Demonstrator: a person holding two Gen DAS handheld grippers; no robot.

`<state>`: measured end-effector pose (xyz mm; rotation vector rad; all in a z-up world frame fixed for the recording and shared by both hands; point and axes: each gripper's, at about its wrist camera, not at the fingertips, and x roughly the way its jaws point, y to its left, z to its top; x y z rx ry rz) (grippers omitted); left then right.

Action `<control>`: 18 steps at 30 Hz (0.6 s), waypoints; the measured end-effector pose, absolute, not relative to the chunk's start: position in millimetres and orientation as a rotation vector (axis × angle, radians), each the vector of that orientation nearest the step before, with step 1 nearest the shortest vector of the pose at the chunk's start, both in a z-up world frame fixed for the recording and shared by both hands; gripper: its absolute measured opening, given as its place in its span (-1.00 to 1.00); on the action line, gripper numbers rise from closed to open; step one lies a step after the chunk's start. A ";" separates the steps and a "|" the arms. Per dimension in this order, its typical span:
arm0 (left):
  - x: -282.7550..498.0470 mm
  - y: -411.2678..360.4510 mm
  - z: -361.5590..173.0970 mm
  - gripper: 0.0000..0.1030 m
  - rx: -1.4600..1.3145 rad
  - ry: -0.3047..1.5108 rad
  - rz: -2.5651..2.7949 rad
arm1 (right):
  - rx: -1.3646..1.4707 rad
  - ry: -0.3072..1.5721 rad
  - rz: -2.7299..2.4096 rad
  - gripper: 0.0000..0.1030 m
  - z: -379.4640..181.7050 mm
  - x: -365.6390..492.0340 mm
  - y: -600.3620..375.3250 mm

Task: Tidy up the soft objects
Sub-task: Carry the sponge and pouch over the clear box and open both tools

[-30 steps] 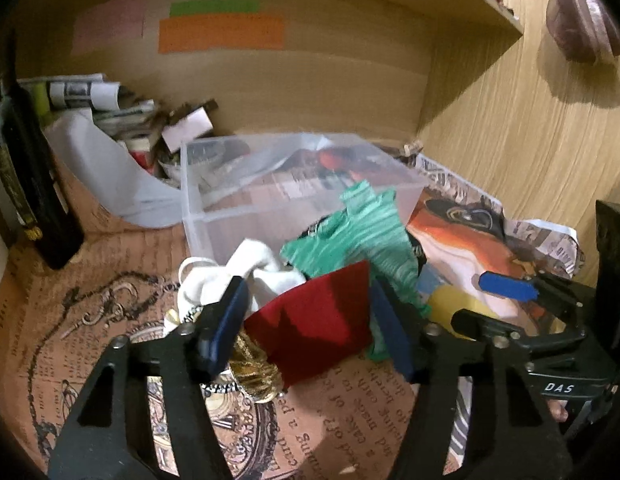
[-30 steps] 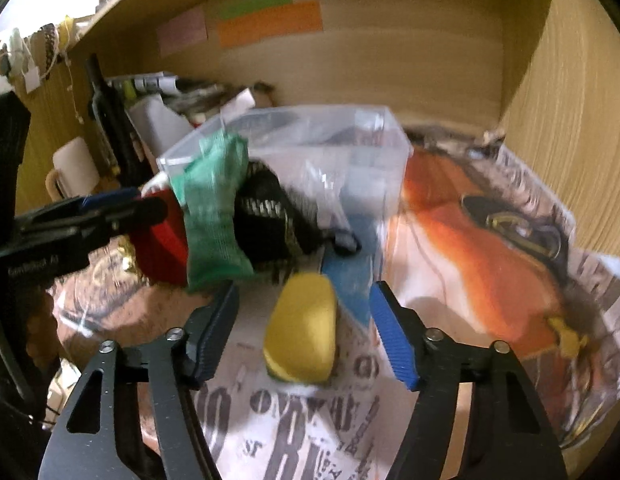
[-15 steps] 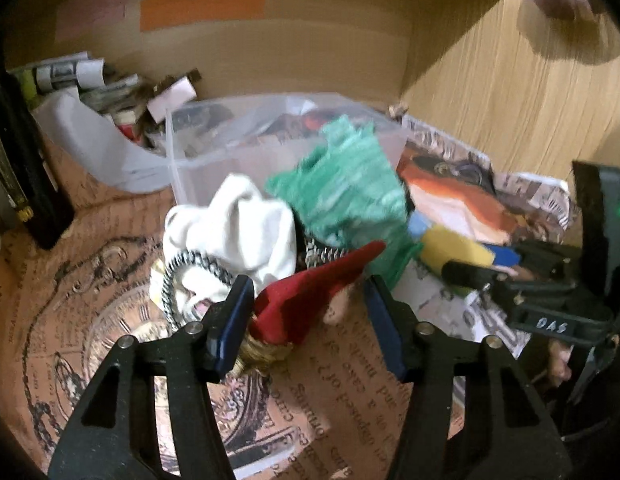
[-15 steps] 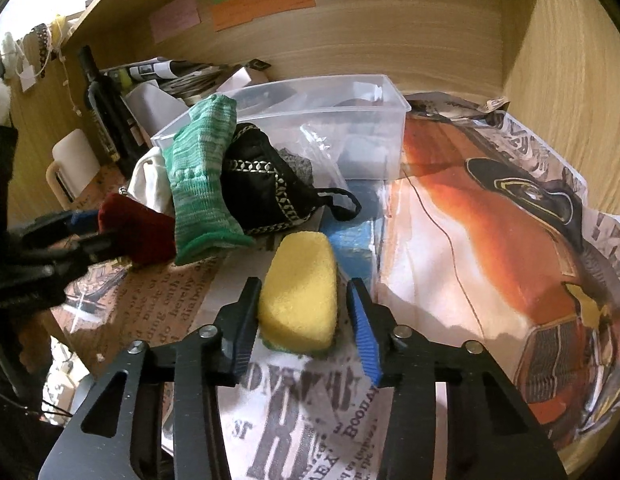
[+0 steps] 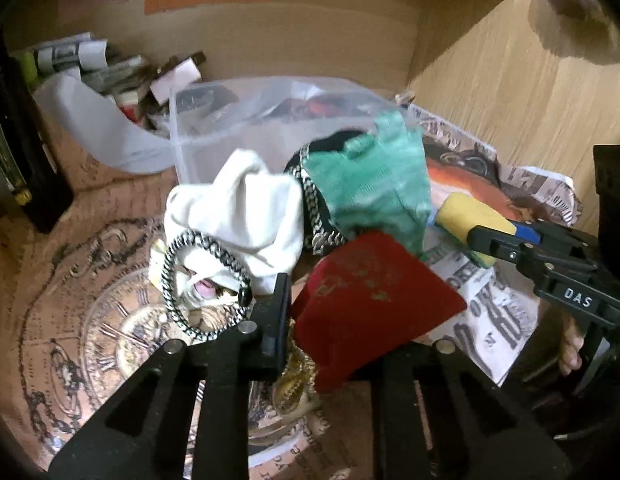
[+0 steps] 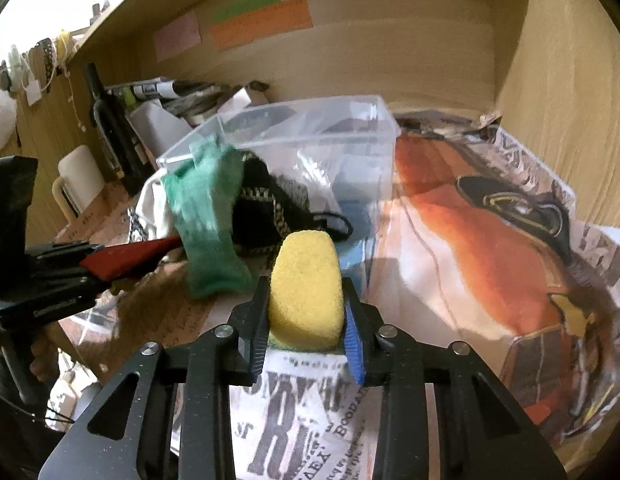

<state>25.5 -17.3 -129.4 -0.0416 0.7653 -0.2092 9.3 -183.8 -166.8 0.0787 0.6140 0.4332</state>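
Observation:
My left gripper [image 5: 329,344] is shut on a red cloth [image 5: 369,300] and holds it just off the paper-covered desk. My right gripper [image 6: 306,340] is shut on a yellow sponge [image 6: 306,284]; it also shows in the left wrist view [image 5: 469,216]. Between them lies a pile: a green sock [image 5: 373,188], a white cloth [image 5: 246,208], a black pouch [image 6: 266,208] and a braided cord loop [image 5: 202,280]. A clear plastic bin [image 6: 321,136] stands right behind the pile.
A dark bottle [image 6: 110,128] and a white mug [image 6: 78,180] stand at the left. Rolled papers and clutter [image 5: 110,68] fill the back left corner. Wooden walls close the back and right. A gold trinket [image 5: 298,380] lies under the left gripper.
My right gripper moved forward and shut on the yellow sponge. My left gripper shut on the red cloth and raised it.

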 end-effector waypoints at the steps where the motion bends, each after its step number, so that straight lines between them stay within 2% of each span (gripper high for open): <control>1: 25.0 -16.9 -125.2 -0.67 -0.042 0.756 -0.208 | 0.081 0.605 0.430 -0.43 -164.4 9.2 -185.0; 18: 62.4 13.8 -55.8 -0.67 -0.115 0.598 -0.128 | 0.092 0.427 0.425 -0.43 -111.0 24.9 -187.0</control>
